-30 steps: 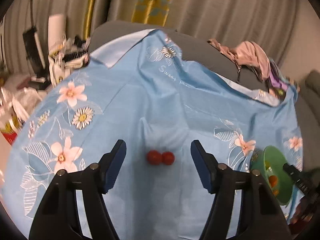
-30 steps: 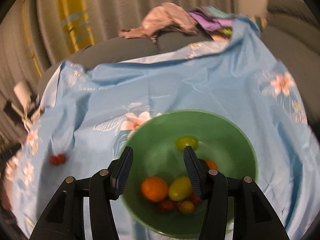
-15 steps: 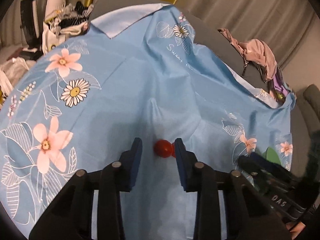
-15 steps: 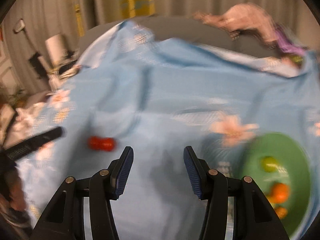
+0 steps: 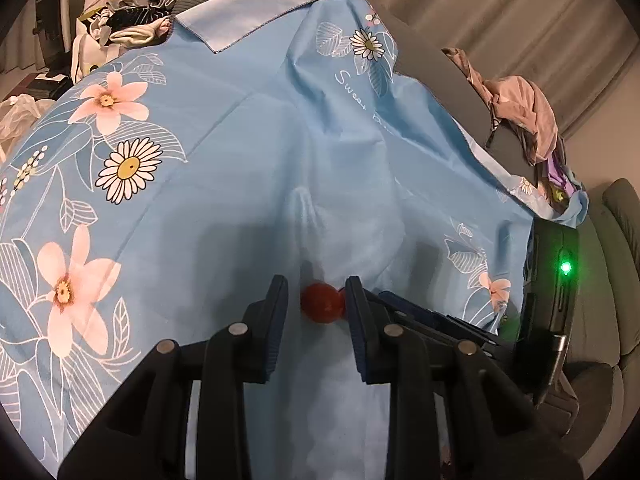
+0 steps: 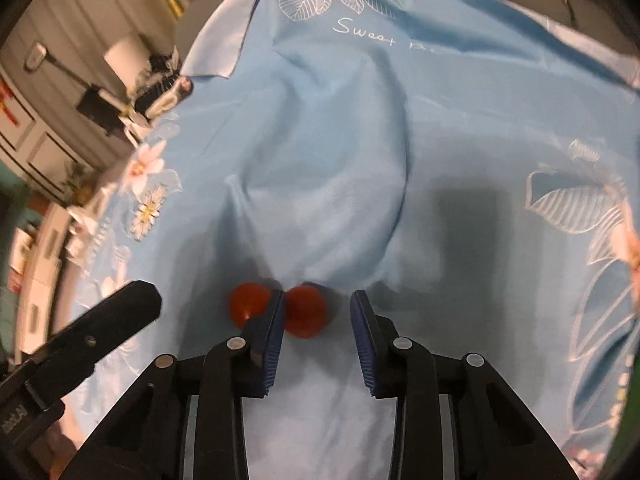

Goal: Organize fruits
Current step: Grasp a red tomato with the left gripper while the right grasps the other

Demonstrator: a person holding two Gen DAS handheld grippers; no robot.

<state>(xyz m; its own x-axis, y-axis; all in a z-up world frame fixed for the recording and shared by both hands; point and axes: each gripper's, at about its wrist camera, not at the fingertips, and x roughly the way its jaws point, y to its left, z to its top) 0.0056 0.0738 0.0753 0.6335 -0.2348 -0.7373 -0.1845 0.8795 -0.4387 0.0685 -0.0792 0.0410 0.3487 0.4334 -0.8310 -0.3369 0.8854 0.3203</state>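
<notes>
Two small red tomatoes lie side by side on the blue flowered cloth (image 5: pixel 240 184). In the left wrist view my left gripper (image 5: pixel 316 300) has its jaws around the left tomato (image 5: pixel 322 307), touching it on the right side, with a small gap on the left. In the right wrist view my right gripper (image 6: pixel 318 312) is open around the right tomato (image 6: pixel 306 314); its left finger (image 6: pixel 272 336) sits between the two tomatoes, and the left tomato (image 6: pixel 249 304) lies just outside it. The left gripper's finger (image 6: pixel 100 328) shows at lower left.
The right gripper's body with a green light (image 5: pixel 565 267) fills the right side of the left wrist view. A pile of clothes (image 5: pixel 520 112) lies at the far right edge of the cloth. Clutter (image 5: pixel 124 28) stands beyond the far left corner.
Both grippers have come down to the two tomatoes. The left jaws have narrowed around the left tomato. The right gripper swung left, away from the green bowl, which is now out of view.
</notes>
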